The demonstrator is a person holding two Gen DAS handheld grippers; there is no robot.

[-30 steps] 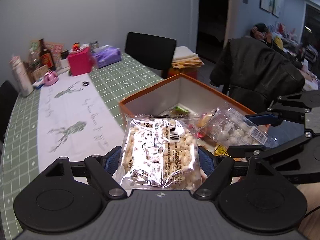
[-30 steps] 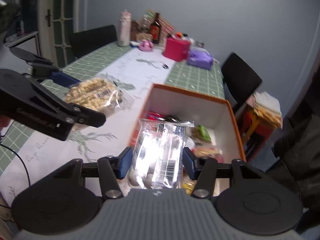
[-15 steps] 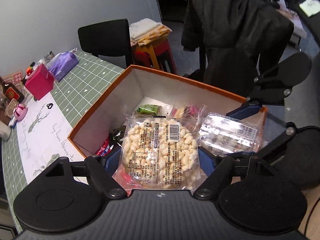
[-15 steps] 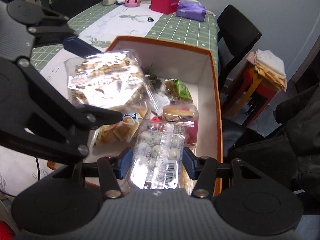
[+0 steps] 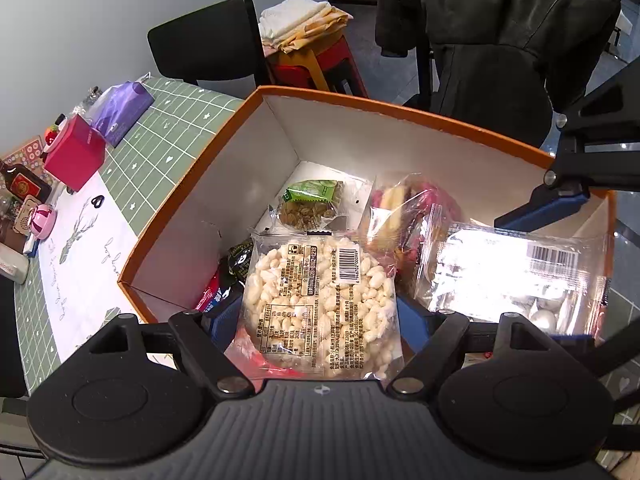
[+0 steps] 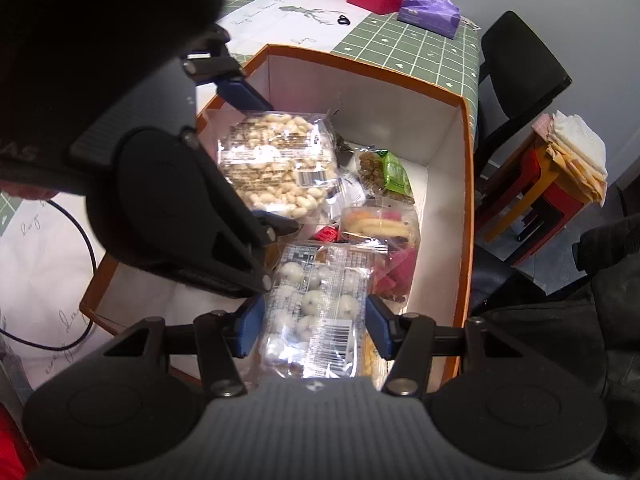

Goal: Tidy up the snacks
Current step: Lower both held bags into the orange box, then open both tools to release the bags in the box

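While both tools are hanging over the orange-rimmed box [image 5: 400,110], the left gripper [image 5: 320,316] is pinching a clear pack of puffed rice [image 5: 322,300] w/ its blue pads pressing in on both sides, jaws closed down to the pack's width. Beside it on the right, the right gripper [image 6: 312,320] is clamping a clear pack of white round candies [image 6: 314,308] the same way, pads touching both edges. Both packs are sitting above the box interior, not resting on the floor of it as far as I can tell. Lying inside the box are a green-label nut bag [image 5: 310,206] near the far corner, a pink-and-yellow cookie bag [image 5: 404,212] next to it, and a black wrapper [image 5: 240,260] plus a red one close to the near wall, partly hidden under the rice pack. Box is standing at the table edge on a green grid tablecloth [image 5: 160,148] w/ a white runner [image 5: 80,248]. Farther back on the cloth, a pink box [image 5: 76,156] and a purple tissue pack [image 5: 120,108] are sitting side by side. Behind the table, a black chair [image 5: 208,44], a red stool w/ folded cloths [image 5: 304,28], and a dark jacket [image 5: 492,40] draped over another chair.
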